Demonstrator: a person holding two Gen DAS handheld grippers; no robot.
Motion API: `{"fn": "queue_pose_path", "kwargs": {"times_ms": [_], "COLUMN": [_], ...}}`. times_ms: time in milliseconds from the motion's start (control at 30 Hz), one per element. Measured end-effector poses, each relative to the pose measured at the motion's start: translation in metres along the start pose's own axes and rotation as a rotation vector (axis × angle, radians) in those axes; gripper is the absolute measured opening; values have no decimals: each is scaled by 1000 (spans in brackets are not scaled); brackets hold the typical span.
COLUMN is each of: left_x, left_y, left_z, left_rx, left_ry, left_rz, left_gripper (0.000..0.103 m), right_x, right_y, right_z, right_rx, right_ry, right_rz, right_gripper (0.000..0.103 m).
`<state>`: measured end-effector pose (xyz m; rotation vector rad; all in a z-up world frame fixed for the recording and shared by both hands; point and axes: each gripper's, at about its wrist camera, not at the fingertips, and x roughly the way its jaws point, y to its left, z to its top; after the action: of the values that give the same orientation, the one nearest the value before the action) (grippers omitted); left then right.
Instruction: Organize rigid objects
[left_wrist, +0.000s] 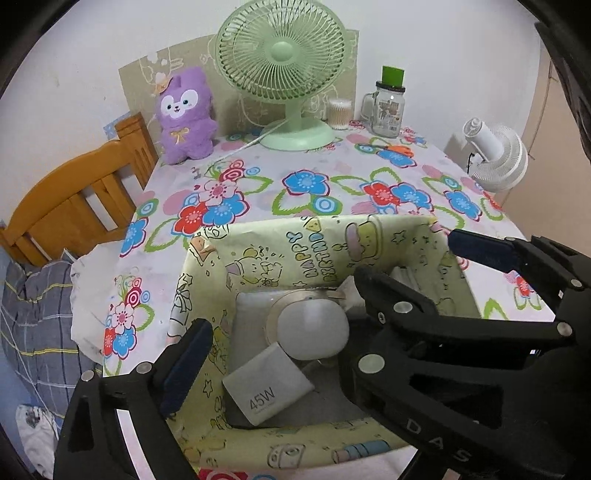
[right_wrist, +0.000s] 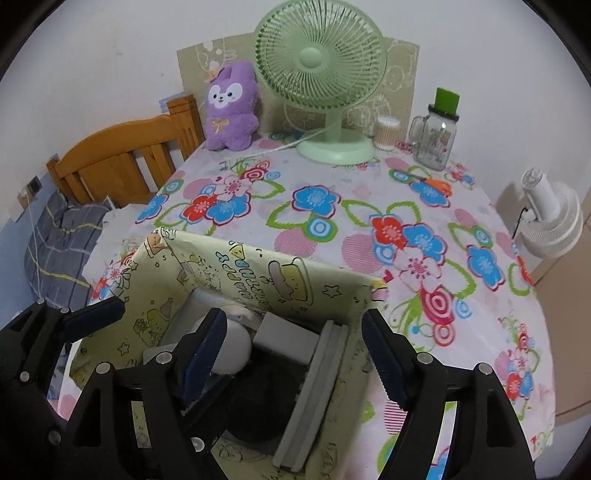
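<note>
A yellow cartoon-print box (left_wrist: 328, 236) stands at the near edge of the flowered table. Inside lie a white 45W charger (left_wrist: 267, 391), a round white device (left_wrist: 312, 328) and a flat white item under them. In the right wrist view the box (right_wrist: 280, 273) also holds a grey slab (right_wrist: 314, 391) leaning on its right wall, a white block (right_wrist: 284, 339) and a dark object. My left gripper (left_wrist: 325, 288) is open over the box, empty. My right gripper (right_wrist: 291, 328) is open over the box, empty. The right gripper's finger (left_wrist: 388, 291) reaches into the box in the left wrist view.
At the back of the table stand a green fan (left_wrist: 284, 74), a purple plush (left_wrist: 184, 114), a cotton-swab tub (left_wrist: 340, 112) and a glass jar with a green lid (left_wrist: 388, 107). Orange scissors (right_wrist: 436, 182) lie near the jar. A white fan (right_wrist: 550, 218) is at the right, a wooden chair (left_wrist: 74, 195) at the left.
</note>
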<state>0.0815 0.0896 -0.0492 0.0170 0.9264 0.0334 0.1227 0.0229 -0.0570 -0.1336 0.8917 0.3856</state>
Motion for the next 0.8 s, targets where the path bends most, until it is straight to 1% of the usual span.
{"fn": "queue_pose_path", "kwargs": {"times_ms": [33, 133, 233, 333, 500, 667, 800], "left_x": [-2, -9, -12, -14, -19, -28, -36], "left_y": [-1, -5, -10, -13, -18, -30, -41], "left_z": [0, 1, 2, 4, 4, 6, 7], "left_rx": [0, 6, 13, 17, -13, -3, -1], "left_ry": [-5, -21, -29, -36, -42, -68, -88], "left_rz": [1, 8, 4, -1, -10, -12, -17], "left_gripper": [98, 99, 102, 102, 102, 102, 102], "right_x": [-4, -14, -20, -25, -35, -48, -57], "right_y": [-1, -5, -11, -16, -26, -39, -50], "right_z": [0, -1, -3, -3, -4, -7, -11], "right_rx": [1, 7, 18, 21, 24, 28, 56], "right_ry": [-10, -38, -43, -47, -56, -69, -74], "right_rz": [-8, -18, -19, -23, -42, -65, -72], "right_gripper": [85, 87, 87, 87, 87, 87, 87]}}
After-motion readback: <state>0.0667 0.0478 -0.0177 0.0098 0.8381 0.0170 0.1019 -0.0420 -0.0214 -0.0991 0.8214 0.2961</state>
